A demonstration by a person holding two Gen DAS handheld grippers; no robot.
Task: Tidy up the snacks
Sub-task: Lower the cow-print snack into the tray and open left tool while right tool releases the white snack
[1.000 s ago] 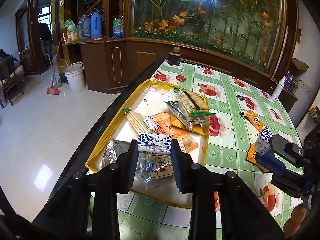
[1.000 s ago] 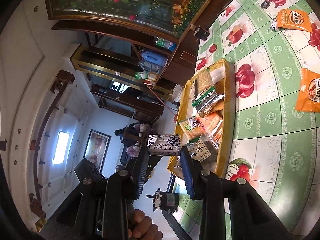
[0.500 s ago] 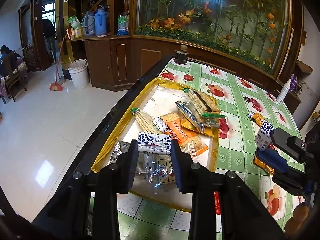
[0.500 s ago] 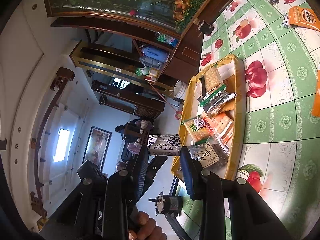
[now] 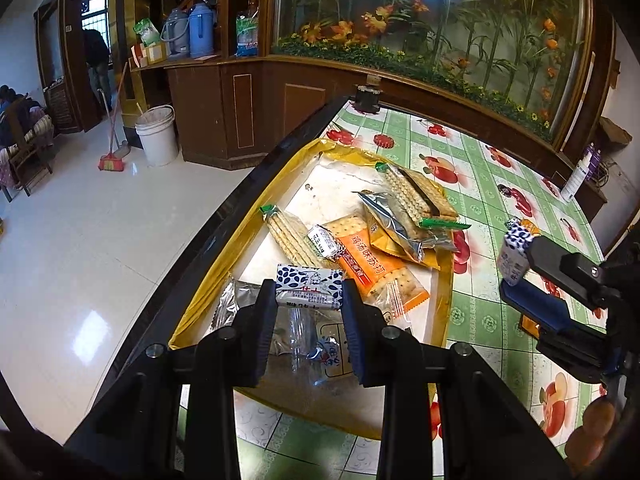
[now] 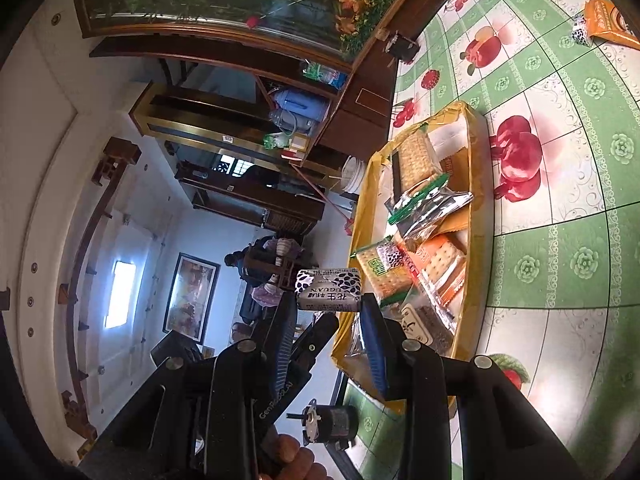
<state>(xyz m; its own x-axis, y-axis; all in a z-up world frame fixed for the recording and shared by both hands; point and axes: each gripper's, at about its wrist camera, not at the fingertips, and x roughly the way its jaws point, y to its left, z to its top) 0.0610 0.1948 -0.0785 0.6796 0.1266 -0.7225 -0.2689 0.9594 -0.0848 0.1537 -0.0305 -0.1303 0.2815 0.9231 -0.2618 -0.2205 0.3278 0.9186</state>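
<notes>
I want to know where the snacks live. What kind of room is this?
Probably a home's living and dining room. A table with a fruit-print cloth holds a yellow tray of snacks, thermos flasks stand on a wooden cabinet, and a broom leans nearby.

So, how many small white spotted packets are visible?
4. One packet in the left gripper, one in the right gripper, one on crackers in the yellow tray, one beside the orange pack. Others may be hidden.

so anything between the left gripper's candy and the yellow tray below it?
Nothing visible. The left gripper holds the blue-patterned candy above the near end of the yellow tray, with only packets already lying there, a clear-wrapped snack and a silver packet.
</notes>
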